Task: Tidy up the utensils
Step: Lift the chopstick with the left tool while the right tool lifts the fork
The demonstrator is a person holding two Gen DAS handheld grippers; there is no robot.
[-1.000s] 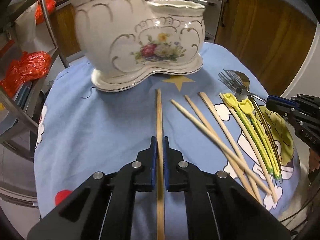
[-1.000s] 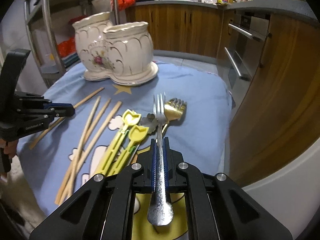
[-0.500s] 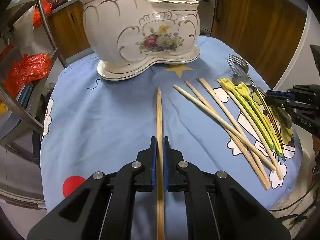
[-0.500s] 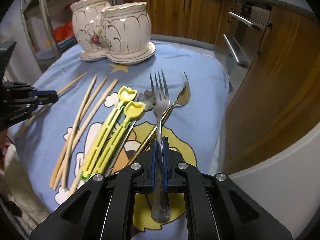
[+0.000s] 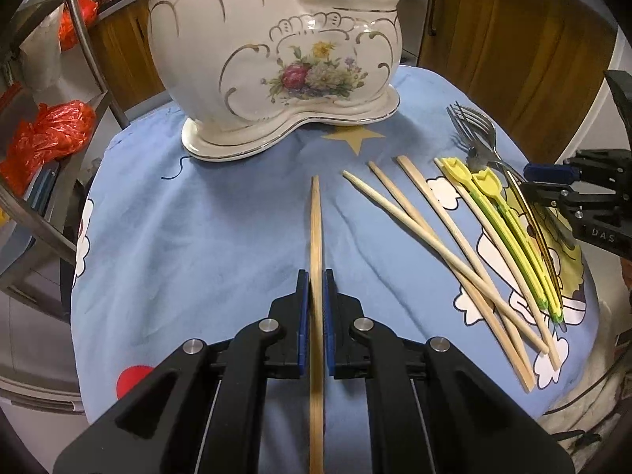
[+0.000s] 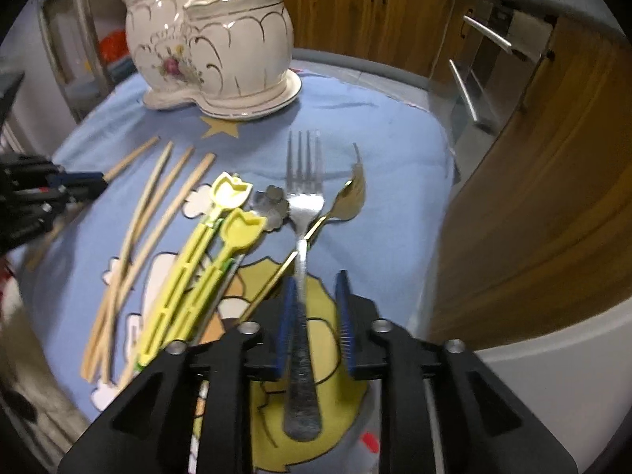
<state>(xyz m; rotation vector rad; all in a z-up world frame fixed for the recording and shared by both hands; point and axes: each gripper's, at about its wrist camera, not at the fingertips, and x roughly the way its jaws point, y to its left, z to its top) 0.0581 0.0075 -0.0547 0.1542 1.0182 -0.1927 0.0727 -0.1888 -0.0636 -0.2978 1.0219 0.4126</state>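
A white floral ceramic utensil holder (image 5: 272, 63) stands at the far side of the blue cloth; it also shows in the right wrist view (image 6: 213, 51). My left gripper (image 5: 316, 288) is shut on a wooden chopstick (image 5: 316, 229) that points toward the holder. My right gripper (image 6: 314, 288) is open, its jaws on either side of a silver fork (image 6: 302, 217) lying on the cloth. Three more wooden chopsticks (image 5: 434, 237), two yellow-green utensils (image 6: 205, 268) and a gold fork (image 6: 335, 209) lie beside it.
The table wears a blue cartoon cloth (image 5: 197, 217). Wooden cabinets (image 6: 533, 177) stand close on the right. A metal rack (image 5: 47, 118) with red bags (image 5: 43, 134) is on the left.
My right gripper has opened and let go of the silver fork, which now lies on the cloth. My left gripper still holds its chopstick and has come closer to the holder.
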